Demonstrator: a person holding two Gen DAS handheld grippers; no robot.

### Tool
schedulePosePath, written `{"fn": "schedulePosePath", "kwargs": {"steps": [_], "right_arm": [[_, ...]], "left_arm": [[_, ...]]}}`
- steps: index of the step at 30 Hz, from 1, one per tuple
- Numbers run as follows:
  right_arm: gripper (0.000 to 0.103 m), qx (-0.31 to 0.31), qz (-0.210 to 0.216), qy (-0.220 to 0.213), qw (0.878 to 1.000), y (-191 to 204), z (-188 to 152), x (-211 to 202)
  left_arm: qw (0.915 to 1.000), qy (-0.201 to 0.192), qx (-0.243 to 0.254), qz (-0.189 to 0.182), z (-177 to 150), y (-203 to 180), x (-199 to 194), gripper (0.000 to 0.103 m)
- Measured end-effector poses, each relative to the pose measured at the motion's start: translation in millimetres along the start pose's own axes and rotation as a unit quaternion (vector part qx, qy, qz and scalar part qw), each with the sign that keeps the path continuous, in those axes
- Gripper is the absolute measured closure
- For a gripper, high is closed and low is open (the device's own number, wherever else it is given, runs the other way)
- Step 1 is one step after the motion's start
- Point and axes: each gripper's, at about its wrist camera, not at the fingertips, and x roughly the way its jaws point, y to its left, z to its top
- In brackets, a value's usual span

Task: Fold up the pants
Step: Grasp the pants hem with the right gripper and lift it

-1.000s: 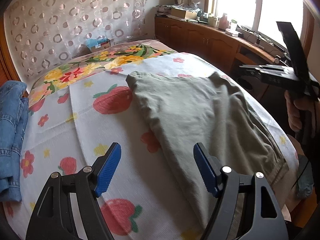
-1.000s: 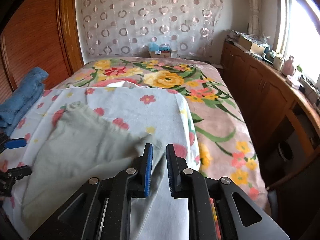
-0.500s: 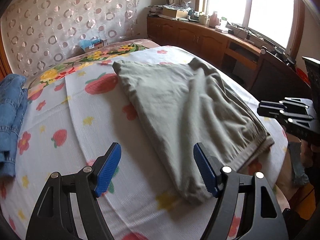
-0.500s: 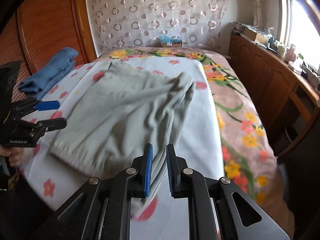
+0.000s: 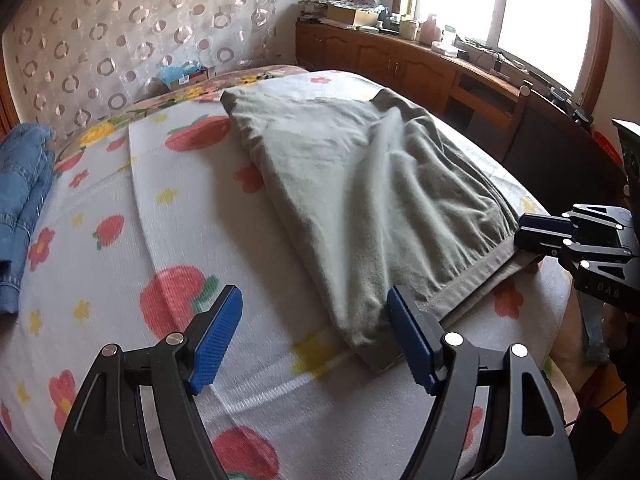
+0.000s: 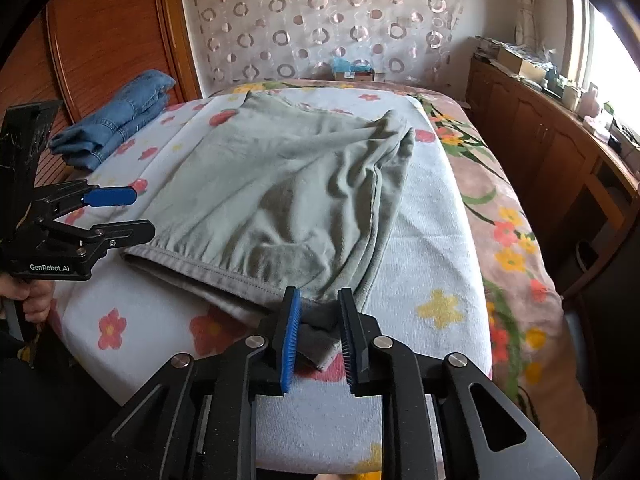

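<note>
In the right wrist view, a corner of the grey-green folded cotton pants (image 6: 288, 184) at 6 o'clock sits between the blue-padded fingers of the right gripper (image 6: 318, 330), which cover part of it; contact cannot be told. The folded blue denim jeans (image 5: 20, 208) are cut off at 9 o'clock. Clutter on the long wooden sideboard (image 5: 404, 56) at 1 o'clock is too small to identify.

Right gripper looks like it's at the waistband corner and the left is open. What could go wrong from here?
1. The right gripper has only a small corner of the pants between part-open jaws; it may slip out.
2. The left gripper is open, holding nothing, so a lift could drag the waistband unevenly.
3. Wrinkles near the right edge could get folded in.
</note>
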Motion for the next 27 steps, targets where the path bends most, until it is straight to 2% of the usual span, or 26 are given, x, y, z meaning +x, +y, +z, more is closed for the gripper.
{"fn": "schedulePosePath", "kwargs": {"steps": [7,8,10,12,18,27], "right_arm": [[0.080,-0.012,-0.008,0.002,1.000,7.0,-0.6,4.1],[0.081,-0.014,-0.007,0.000,1.000,7.2,-0.9,3.6],[0.091,-0.016,-0.004,-0.003,1.000,10.1,-0.2,4.7],[0.094,-0.011,-0.002,-0.010,1.000,12.8,1.9,4.3],[0.094,-0.011,0.005,-0.031,0.999,16.4,3.6,-16.6],[0.094,0.005,0.007,-0.014,1.000,11.0,-6.6,-15.3]], "left_arm": [[1.0000,-0.001,-0.004,-0.001,-2.9,0.6,1.9,0.027],[1.0000,-0.001,-0.004,-0.001,-2.9,0.4,1.8,0.027],[1.0000,-0.001,-0.004,-0.001,-2.9,0.3,1.4,0.027],[1.0000,-0.001,-0.005,-0.001,-3.1,0.3,1.5,0.027],[0.9999,-0.004,-0.010,-0.002,-4.2,1.1,-3.9,0.027],[0.9999,-0.011,-0.004,-0.008,-2.3,-2.6,-10.3,0.027]]}}
